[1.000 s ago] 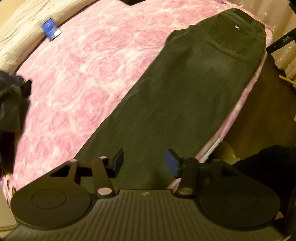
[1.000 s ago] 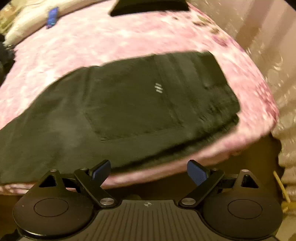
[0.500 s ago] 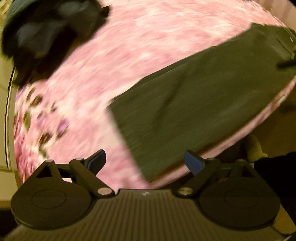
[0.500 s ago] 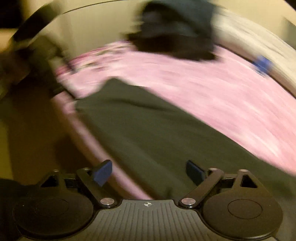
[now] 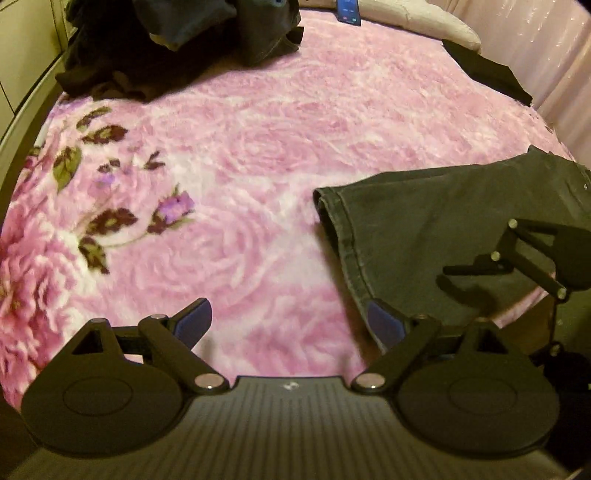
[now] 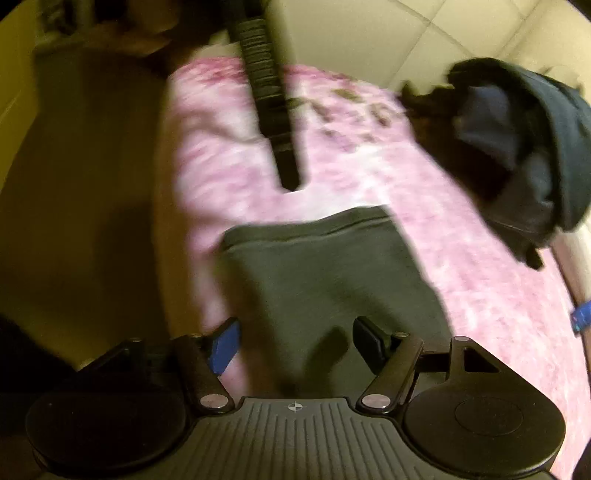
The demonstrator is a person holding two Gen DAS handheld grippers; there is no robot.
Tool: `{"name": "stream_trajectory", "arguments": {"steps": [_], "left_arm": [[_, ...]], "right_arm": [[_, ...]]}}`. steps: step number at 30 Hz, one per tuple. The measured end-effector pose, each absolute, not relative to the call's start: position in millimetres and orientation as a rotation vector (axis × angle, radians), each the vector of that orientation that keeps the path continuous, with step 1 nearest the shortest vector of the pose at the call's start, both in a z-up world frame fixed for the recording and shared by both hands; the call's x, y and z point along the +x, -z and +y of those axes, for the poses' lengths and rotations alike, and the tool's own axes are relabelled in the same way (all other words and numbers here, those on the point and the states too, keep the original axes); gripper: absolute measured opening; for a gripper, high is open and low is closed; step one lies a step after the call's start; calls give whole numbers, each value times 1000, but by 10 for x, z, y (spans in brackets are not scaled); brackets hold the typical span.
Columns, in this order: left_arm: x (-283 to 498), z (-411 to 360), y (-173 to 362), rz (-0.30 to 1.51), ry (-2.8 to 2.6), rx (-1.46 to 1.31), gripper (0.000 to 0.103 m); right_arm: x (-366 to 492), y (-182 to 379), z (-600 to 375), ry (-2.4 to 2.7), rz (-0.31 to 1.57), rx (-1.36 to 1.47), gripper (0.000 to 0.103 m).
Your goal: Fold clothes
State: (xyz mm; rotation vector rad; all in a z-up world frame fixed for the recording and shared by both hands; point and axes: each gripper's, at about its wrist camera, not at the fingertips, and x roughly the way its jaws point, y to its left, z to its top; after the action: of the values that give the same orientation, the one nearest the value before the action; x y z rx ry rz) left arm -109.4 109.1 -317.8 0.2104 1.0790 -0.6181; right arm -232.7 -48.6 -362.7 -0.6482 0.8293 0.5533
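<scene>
1. We see one pair of dark trousers [image 5: 443,218] flat on the pink blanket [image 5: 258,147], its leg hem at the near right edge; a second ago both cameras faced the waist end.
2. Our left gripper [image 5: 288,321] has moved to the hem, jaws spread wide, holding nothing.
3. Our right gripper [image 6: 295,345] hovers over the same leg, jaws released and empty.
4. We count one heap of dark clothes [image 5: 177,40], one folded dark garment [image 5: 487,70] and one phone [image 5: 349,9].
</scene>
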Motion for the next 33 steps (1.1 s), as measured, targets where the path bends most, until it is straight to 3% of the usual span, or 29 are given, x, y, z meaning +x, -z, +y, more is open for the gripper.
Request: {"name": "stream_trajectory", "arguments": {"steps": [3, 10, 19, 22, 24, 25, 26, 30, 33], "left_arm": [[-1079, 1174, 3149, 1055, 620, 210, 89], [-1175, 1212, 3214, 1059, 644, 227, 89], [-1020, 1011, 3306, 1083, 746, 73, 89], [-776, 799, 3378, 1061, 764, 89, 74], [-656, 637, 3425, 1055, 789, 132, 42], [-599, 555, 3449, 1052, 802, 155, 33], [-579, 492, 3456, 1045, 812, 192, 17], [-620, 390, 3381, 1000, 836, 295, 6], [-705, 396, 3204, 932, 839, 316, 6]], "right_arm": [[-2053, 3482, -755, -403, 859, -454, 70], [-2261, 3546, -601, -474, 856, -575, 70], [-2364, 3310, -881, -454, 824, -436, 70], [-2370, 3240, -1043, -431, 816, -397, 70], [-2256, 3223, -1430, -353, 826, -400, 70], [-2199, 3215, -1623, -314, 830, -401, 70], [-2142, 3207, -1817, -274, 835, -402, 70], [-1799, 3384, -2742, -123, 934, -459, 70], [-1682, 3439, -3521, 29, 1007, -416, 70]]}}
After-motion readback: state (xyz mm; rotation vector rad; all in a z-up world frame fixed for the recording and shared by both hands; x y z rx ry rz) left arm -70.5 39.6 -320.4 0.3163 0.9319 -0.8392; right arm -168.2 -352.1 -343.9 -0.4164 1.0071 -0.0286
